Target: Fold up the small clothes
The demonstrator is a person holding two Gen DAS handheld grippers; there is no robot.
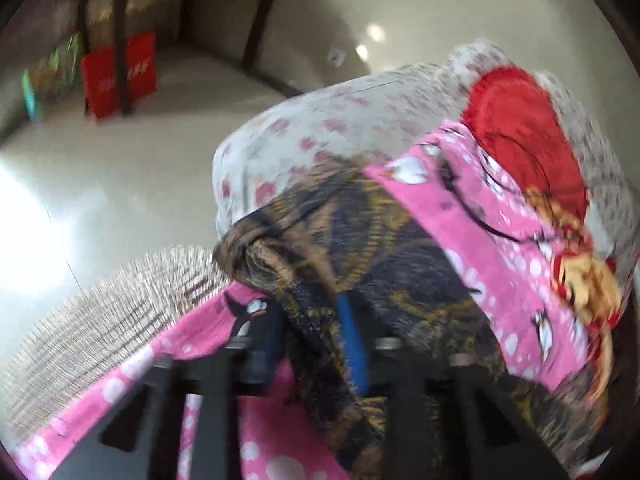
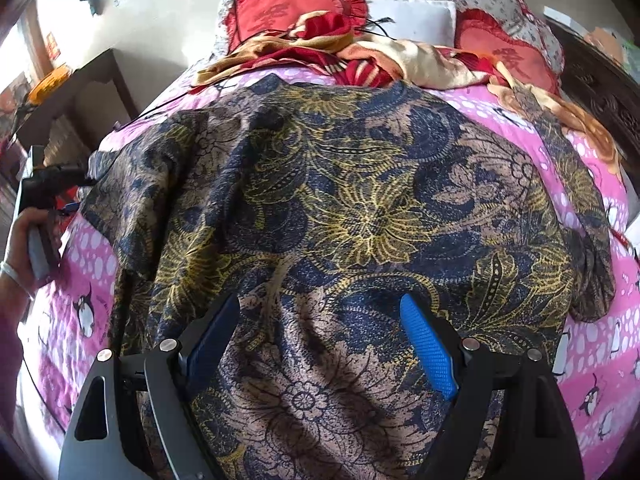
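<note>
A dark blue, gold and tan floral garment (image 2: 340, 200) lies spread across the pink penguin-print bedspread (image 2: 592, 344). In the left wrist view its bunched edge (image 1: 320, 248) is pinched between the blue pads, so my left gripper (image 1: 308, 308) is shut on that fabric. The right wrist view shows this same left gripper (image 2: 76, 180) at the garment's left edge, held by a hand (image 2: 20, 236). My right gripper (image 2: 320, 300) hovers over the near part of the garment, its blue fingers (image 2: 428, 348) wide apart with nothing clamped between them.
Red heart-shaped cushions (image 2: 280, 12), a crumpled red and gold blanket (image 2: 400, 60) and a white pillow (image 2: 412, 14) lie at the bed's far end. A dark wooden table (image 2: 80, 92) stands to the left. Pale floor (image 1: 100, 180), a woven mat (image 1: 120, 312) and red bags (image 1: 120, 72) lie beside the bed.
</note>
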